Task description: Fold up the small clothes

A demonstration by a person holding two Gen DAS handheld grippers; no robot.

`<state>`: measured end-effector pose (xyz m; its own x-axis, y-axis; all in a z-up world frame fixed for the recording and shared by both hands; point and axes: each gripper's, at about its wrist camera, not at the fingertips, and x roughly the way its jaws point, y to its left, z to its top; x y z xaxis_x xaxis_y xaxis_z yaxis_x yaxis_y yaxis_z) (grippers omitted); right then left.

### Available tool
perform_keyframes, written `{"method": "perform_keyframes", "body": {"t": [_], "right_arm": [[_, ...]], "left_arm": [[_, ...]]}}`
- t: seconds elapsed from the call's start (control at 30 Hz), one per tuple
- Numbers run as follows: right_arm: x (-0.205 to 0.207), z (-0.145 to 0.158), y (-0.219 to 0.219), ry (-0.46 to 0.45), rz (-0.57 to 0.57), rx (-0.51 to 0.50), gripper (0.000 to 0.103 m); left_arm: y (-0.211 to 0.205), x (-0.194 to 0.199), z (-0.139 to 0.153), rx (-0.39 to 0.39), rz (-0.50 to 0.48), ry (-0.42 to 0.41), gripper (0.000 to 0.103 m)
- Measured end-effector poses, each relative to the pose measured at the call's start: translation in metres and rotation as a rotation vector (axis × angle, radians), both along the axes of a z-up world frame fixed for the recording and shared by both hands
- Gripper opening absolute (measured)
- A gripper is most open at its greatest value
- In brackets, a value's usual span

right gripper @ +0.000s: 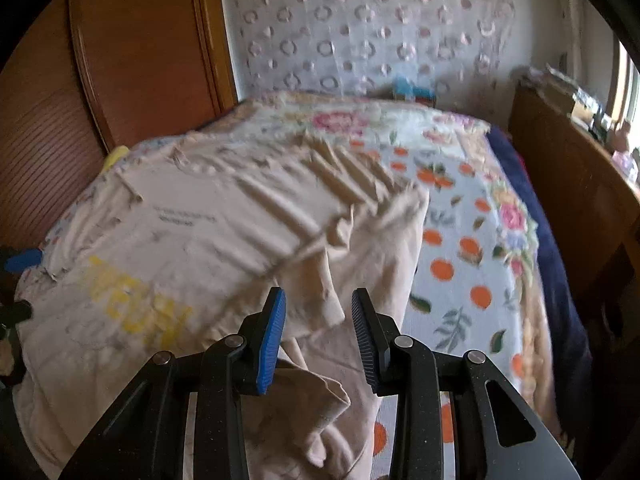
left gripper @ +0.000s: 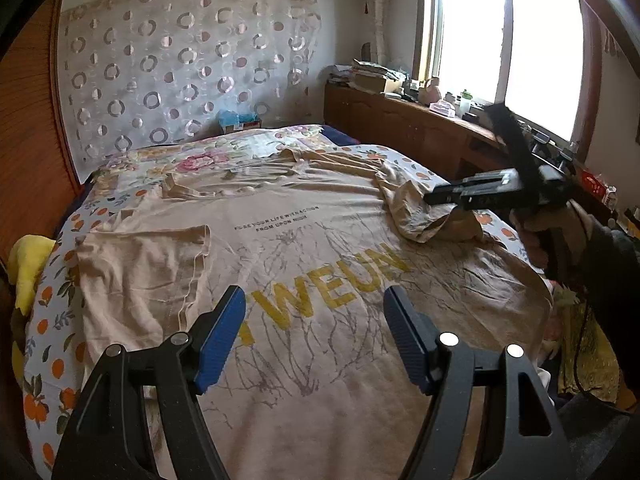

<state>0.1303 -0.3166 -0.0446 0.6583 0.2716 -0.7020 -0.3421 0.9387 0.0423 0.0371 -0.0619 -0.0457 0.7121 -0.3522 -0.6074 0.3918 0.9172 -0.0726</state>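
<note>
A beige T-shirt (left gripper: 320, 240) with yellow letters lies spread face up on the bed. Its left sleeve (left gripper: 144, 272) is folded in over the body. Its right sleeve (left gripper: 424, 212) is bunched up at the shirt's right edge. My left gripper (left gripper: 315, 294) hovers open above the lower chest print with nothing between its fingers. My right gripper (right gripper: 320, 294) is over the bunched sleeve (right gripper: 360, 240). Its jaws stand apart and a fold of the cloth shows between the pads without being pinched. In the left wrist view the right gripper (left gripper: 430, 198) sits at the right, held by a hand.
A quilt (right gripper: 460, 240) printed with oranges and flowers covers the bed under the shirt. A wooden cabinet (left gripper: 400, 128) with clutter runs below the window on the right. Wood panelling (left gripper: 28, 140) lines the left side, and a yellow cloth (left gripper: 28, 264) lies at the bed's left edge.
</note>
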Motion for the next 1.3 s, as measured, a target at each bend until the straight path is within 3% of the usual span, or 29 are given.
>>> {"method": "perform_keyframes", "body": {"t": [0.13,0.2,0.33,0.47,0.93,1.0,1.07,1.3], "right_arm": [[0.015,-0.014,0.005,0.061,0.011,-0.017,0.035],[0.017,-0.013,0.008,0.059,0.017,-0.022,0.030],[0.016,-0.005,0.019,0.040,0.059,-0.045,0.008],[0.013,0.005,0.032,0.007,0.112,-0.040,0.004],[0.024,0.025,0.068,-0.030,0.176,0.058,0.005],[0.020,0.027,0.065,-0.044,0.173,0.050,0.010],[0.014,0.028,0.056,-0.060,0.144,0.029,0.028],[-0.018,0.021,0.022,-0.067,0.059,-0.038,0.031]], "left_arm": [[0.003,0.001,-0.003,-0.004,0.007,0.012,0.072],[0.004,0.000,-0.004,-0.007,0.006,0.013,0.072],[0.004,-0.001,-0.005,-0.008,0.007,0.016,0.072],[0.005,0.000,-0.006,-0.010,0.009,0.020,0.072],[0.011,0.000,-0.009,-0.022,0.019,0.025,0.072],[0.011,0.000,-0.009,-0.022,0.020,0.024,0.072],[0.011,0.000,-0.009,-0.025,0.021,0.022,0.072],[0.012,0.000,-0.007,-0.029,0.018,0.021,0.072]]}}
